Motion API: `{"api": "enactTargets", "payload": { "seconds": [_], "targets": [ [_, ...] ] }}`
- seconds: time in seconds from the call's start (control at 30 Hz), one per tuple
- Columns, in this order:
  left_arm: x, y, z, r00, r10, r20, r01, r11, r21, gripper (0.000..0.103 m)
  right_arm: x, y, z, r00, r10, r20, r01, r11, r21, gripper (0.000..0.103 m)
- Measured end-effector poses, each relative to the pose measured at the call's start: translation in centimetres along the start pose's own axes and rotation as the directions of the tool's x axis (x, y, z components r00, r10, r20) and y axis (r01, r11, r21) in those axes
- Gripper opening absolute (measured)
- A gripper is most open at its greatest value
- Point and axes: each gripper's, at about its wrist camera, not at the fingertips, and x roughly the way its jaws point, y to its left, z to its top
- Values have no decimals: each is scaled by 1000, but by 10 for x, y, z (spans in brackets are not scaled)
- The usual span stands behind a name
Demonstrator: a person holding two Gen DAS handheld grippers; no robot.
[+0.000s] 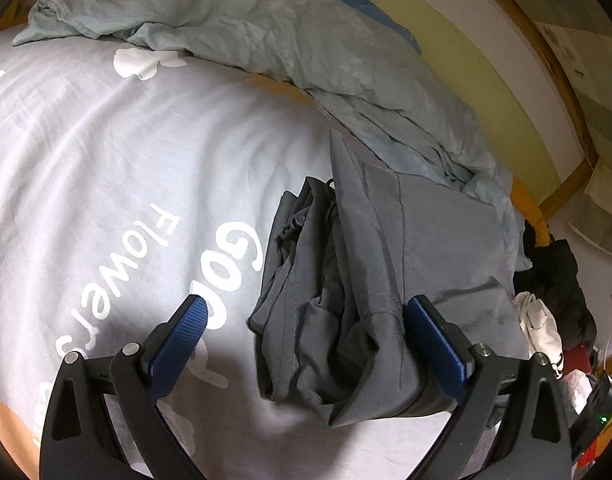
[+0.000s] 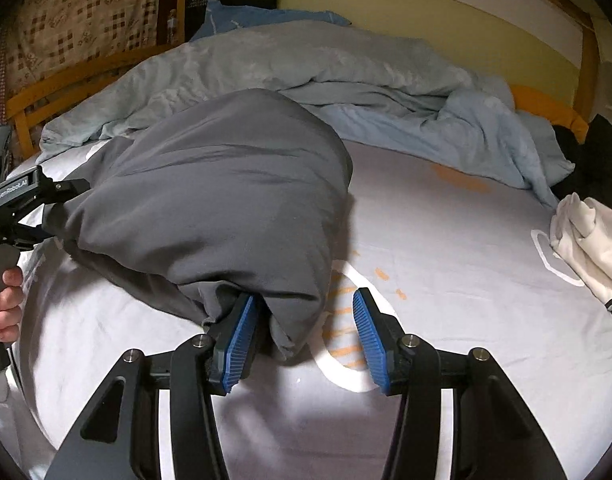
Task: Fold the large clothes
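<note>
The dark grey, thin-fabric garment (image 1: 370, 272) lies bundled in a rough fold on the bed's pale grey printed sheet (image 1: 105, 152), just in front of a crumpled light blue quilt (image 1: 306, 52). The left hand-held gripper (image 1: 306, 320) stands wide apart over it: its right-side pad touches a raised fold of the cloth while the other pad hangs clear above the sheet, so it grips nothing. The right hand-held gripper (image 2: 303, 320) stands about half apart; the garment's drooping edge sits against its left-side pad and partly between the two, yet the pads do not seem to press on it, though the draped cloth hides the contact. The step in hand looks like a release after laying one fold over. To do it well, each gripper should draw back along its own fingers, low and slow, so the pads do not snag and drag the fold open; the lumpy left edge wants flattening before the next fold. A white garment (image 2: 590, 240) lies well apart at the bed's edge.
</note>
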Motion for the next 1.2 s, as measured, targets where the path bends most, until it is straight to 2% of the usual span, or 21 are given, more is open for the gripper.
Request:
{"api": "enactTargets", "payload": {
  "seconds": [0.07,0.2,0.27,0.3,0.33,0.37,0.5,0.63,0.97,1.07,1.2],
  "targets": [
    [1,1,0,1000,0,-2,0,1000,-2,100,-3,4,0,1000,-1,-5,0,1000,-24,52],
    [4,1,-1,1000,2,-6,-2,1000,-10,102,-15,9,-1,998,50,-28,-51,998,-37,52],
    [4,0,-1,1000,8,-2,-8,1000,-4,102,-22,15,-2,997,62,-35,-64,995,-80,52],
    [3,-1,-2,1000,11,-1,-11,1000,1,102,-27,21,-4,995,88,-44,-93,989,-112,54],
    [2,-1,-2,1000,16,2,-16,1000,5,102,-29,25,-5,993,105,-54,-111,985,-131,63],
    [0,-2,-4,1000,19,6,-19,1000,7,102,-33,31,-6,992,112,-59,-120,980,-159,67],
    [-5,-5,-6,1000,20,10,-21,1000,17,102,-41,46,-9,996,68,-56,-80,967,-242,68],
    [-7,-6,-8,999,33,19,-33,999,25,102,-36,40,-13,994,62,-86,-79,976,-203,68],
    [-3,-1,-9,1000,7,6,-7,1000,3,103,-26,28,-22,997,12,-80,-25,984,-174,68],
    [-3,-1,-9,1000,3,6,-3,1000,3,103,-35,6,-34,999,40,-5,-40,995,-96,68],
    [-7,-1,-6,1000,-4,-13,3,1000,-23,102,-36,-35,-40,991,93,98,-101,992,80,68]
  ]
}}
